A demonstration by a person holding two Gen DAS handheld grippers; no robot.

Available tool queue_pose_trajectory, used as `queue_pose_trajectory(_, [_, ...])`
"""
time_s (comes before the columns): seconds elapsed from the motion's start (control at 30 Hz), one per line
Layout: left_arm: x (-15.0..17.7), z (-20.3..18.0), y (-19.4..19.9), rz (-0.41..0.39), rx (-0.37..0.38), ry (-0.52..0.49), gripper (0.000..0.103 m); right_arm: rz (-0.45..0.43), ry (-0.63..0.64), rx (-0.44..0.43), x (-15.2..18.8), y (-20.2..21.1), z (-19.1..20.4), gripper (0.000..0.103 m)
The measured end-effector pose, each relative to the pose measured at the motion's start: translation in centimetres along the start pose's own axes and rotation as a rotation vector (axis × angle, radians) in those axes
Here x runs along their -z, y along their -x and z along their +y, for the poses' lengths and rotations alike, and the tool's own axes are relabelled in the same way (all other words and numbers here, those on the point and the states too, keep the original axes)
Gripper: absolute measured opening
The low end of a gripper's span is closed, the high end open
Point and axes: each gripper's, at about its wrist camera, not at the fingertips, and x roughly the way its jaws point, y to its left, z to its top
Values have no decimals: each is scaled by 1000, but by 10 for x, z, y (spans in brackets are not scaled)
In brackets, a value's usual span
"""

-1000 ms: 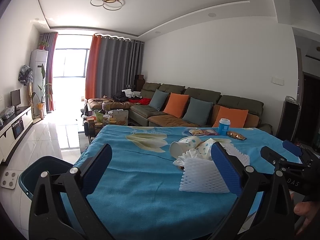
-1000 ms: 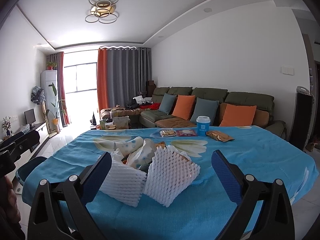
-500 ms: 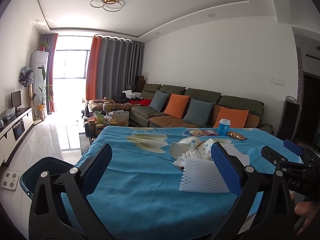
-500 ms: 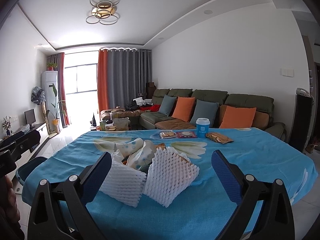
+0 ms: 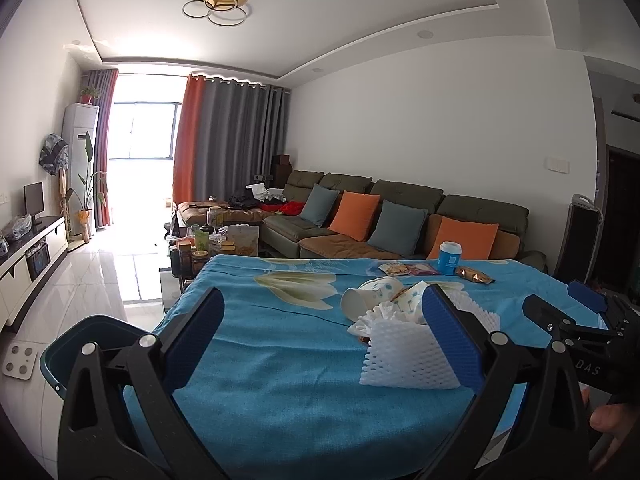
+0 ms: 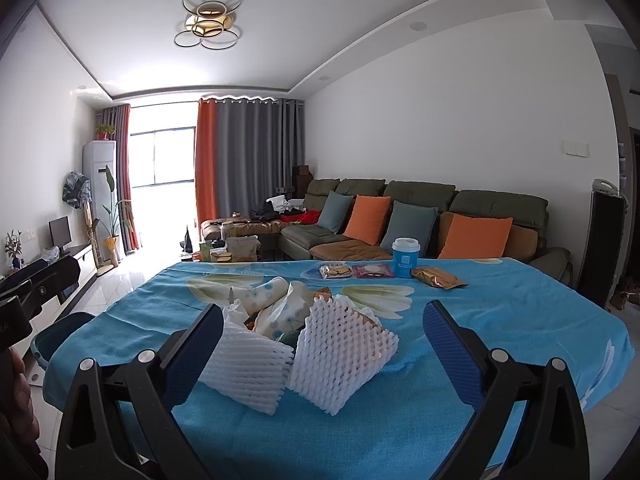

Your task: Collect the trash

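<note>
A dark teal bin (image 5: 86, 338) stood on the floor at the left edge of the counter (image 5: 280, 360), which was draped in a blue floral cloth. The left gripper (image 5: 324, 344) hovered above the cloth, its fingers spread wide and empty. At mid-counter lay the trash: two white foam nets (image 6: 296, 356), touching, with crumpled dotted paper cups (image 6: 276, 300) and what appeared to be tissue behind them. The right gripper (image 6: 322, 350) faced the pile, fingers likewise parted, holding nothing. Farther right, near the sofa-side edge, stood a blue cup (image 6: 405, 257) beside snack packets (image 6: 438, 277).
</note>
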Motion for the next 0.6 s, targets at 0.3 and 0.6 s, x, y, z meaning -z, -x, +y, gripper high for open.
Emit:
queue_pose_trajectory(0.3, [-2, 0, -1, 1, -2, 5, 98, 7, 4, 1, -1, 0, -1, 97])
queue_pose_trajectory(0.6, [-2, -1, 1, -5, -11, -1, 98, 13, 6, 3, -1, -2, 0, 97])
